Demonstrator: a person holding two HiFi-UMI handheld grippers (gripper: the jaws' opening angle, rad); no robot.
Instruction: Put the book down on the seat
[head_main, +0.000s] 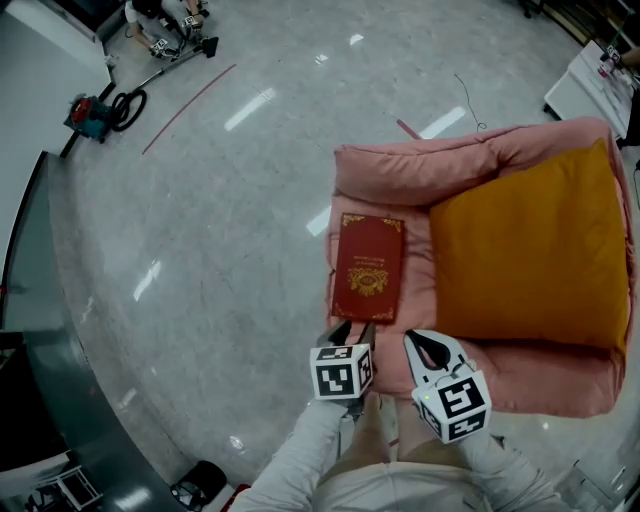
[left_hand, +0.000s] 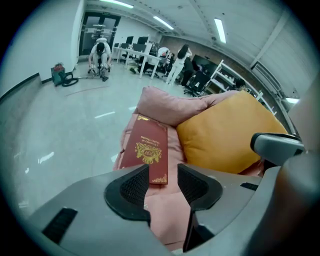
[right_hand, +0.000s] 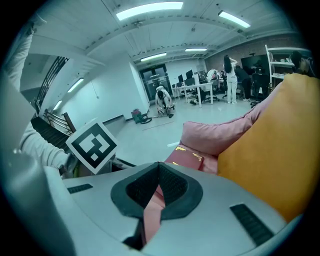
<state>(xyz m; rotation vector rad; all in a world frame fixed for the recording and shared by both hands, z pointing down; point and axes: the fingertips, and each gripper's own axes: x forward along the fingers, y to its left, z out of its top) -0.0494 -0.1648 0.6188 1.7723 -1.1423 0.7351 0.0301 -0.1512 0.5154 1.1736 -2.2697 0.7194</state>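
Left claw (left_hand: 163, 176) hangs open and empty near the book (left_hand: 147, 147); right claw (right_hand: 159, 176) is closed, empty.

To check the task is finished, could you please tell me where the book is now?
In the head view the book lies flat on the left side of the seat, left of the cushion, just ahead of the open left gripper.

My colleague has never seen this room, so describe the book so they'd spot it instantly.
Find the pink seat on the grey floor. Beside its big orange cushion lies a flat book, the only dark red thing there, gold ornament on its cover.
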